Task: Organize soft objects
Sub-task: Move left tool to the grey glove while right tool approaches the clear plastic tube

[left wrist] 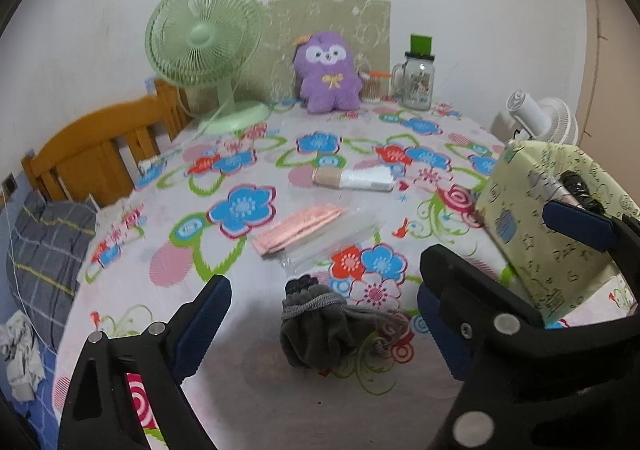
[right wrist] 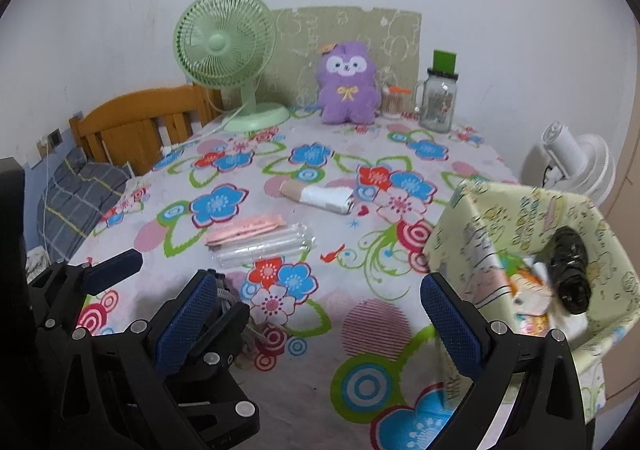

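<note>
Left wrist view: your left gripper [left wrist: 320,314] stands wide open over the floral tablecloth [left wrist: 168,226], one grey drawstring pouch [left wrist: 316,324] lying between its fingers, unpinched. Beyond it: one pink packet [left wrist: 296,230], one clear packet [left wrist: 340,236], one white roll [left wrist: 354,178]. At the back, one purple plush [left wrist: 329,74], one green fan [left wrist: 204,50], one glass jar [left wrist: 418,84].

Right wrist view: your right gripper [right wrist: 316,330] is open too, nothing in it. One yellow-green fabric bin [right wrist: 536,246] sits right, holding one black bundle [right wrist: 572,274].
</note>
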The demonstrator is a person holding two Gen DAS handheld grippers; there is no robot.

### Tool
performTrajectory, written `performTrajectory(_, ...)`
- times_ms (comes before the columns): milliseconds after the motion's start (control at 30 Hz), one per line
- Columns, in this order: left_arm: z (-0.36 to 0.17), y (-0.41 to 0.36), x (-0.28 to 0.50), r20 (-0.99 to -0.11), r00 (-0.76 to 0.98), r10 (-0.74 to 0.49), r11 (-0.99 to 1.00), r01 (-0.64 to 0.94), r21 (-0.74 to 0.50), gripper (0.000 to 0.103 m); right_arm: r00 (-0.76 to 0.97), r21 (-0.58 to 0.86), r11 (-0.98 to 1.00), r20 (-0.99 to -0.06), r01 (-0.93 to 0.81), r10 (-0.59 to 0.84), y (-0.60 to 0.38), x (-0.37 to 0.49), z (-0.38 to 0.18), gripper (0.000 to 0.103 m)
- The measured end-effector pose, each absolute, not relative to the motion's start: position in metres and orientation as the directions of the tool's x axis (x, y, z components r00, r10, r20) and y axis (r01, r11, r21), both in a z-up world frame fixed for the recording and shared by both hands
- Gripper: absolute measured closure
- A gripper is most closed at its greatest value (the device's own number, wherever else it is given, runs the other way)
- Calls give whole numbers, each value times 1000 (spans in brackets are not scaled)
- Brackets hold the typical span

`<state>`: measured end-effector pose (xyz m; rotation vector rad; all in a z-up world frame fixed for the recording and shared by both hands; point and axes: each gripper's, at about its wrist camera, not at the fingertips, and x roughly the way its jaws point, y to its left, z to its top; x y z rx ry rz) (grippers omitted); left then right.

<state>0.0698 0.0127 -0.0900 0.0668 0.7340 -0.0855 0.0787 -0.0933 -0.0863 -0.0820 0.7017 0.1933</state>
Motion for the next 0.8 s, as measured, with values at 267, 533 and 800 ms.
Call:
performTrajectory(267, -109, 20, 80, -703, 709, -55, 996, 89, 11, 10, 742, -57, 977, -659, -207, 119, -85, 90, -99, 0)
performTrajectory(533, -120, 27, 89, -723, 689, -55, 996, 84, 3, 17, 701, -22, 974, -698, -227, 148, -80, 105, -112, 0)
performTrajectory(800, -132, 28, 98, -750, 658, -67, 995, 97, -3, 42, 675, -36, 971, -724, -236, 138, -75, 116, -124, 0)
